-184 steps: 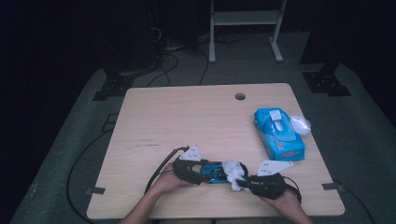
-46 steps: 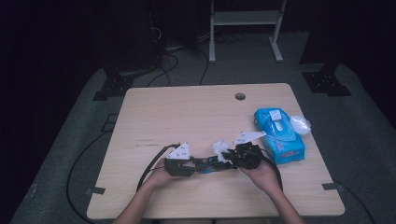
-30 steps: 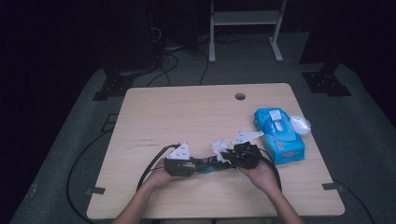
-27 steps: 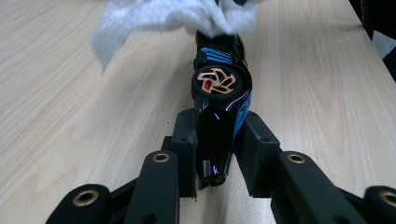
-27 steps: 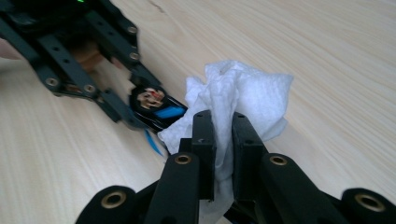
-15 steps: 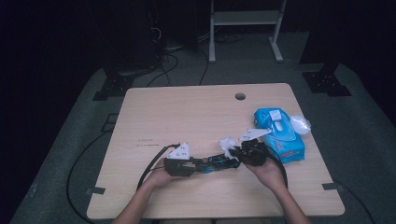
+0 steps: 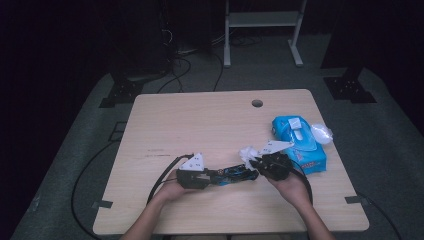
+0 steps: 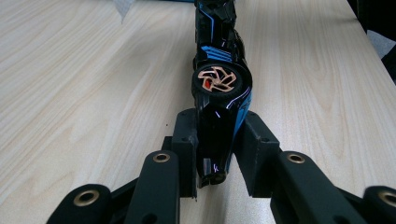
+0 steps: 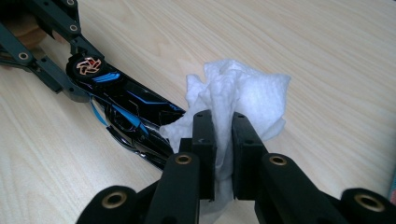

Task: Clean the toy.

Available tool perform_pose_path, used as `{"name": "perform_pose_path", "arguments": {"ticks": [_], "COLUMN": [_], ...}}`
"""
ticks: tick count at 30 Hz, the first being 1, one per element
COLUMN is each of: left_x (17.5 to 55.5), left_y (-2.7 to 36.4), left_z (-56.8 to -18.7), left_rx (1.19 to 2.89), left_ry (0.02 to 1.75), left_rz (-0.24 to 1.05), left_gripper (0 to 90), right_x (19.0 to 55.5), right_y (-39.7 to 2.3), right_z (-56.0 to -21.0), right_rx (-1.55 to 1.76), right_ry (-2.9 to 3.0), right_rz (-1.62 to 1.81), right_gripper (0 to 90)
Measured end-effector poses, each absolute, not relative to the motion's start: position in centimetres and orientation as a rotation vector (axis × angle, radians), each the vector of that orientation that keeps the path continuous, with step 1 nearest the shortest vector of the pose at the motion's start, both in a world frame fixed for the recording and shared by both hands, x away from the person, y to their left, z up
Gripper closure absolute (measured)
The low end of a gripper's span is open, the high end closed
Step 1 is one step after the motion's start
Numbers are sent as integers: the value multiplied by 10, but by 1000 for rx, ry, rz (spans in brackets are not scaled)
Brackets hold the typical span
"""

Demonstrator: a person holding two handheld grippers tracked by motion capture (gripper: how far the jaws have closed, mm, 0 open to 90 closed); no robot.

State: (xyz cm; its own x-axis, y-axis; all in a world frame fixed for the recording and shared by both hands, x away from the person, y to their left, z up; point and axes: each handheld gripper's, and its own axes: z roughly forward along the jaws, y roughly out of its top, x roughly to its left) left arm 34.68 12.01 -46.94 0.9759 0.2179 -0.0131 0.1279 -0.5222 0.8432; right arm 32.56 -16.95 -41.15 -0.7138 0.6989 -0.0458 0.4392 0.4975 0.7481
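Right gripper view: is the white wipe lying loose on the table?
No, the right hand-held gripper has the white wipe pinched between its jaws, beside the toy car.

The toy car's [image 8: 219,93] far end runs off the left gripper view's top edge; the wipe [image 9: 243,98] hides part of it.
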Motion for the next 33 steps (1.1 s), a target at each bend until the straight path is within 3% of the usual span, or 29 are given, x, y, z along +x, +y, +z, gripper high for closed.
{"name": "perform_pose_path", "arguments": {"ticks": [17,33], "left_x": [347,347], "left_y": [121,122], "left_z": [-469,-470], "left_rx": [2132,2129], "left_ry": [234,239], "left_rz": [113,113], "left_gripper": [705,704], "right_x": [323,318], "right_y": [-170,-196], "right_z": [-414,-419], "right_rx": [955,1040], "right_ry": [2436,2404], "right_rz": [1145,1180], "right_gripper": [816,816]}}
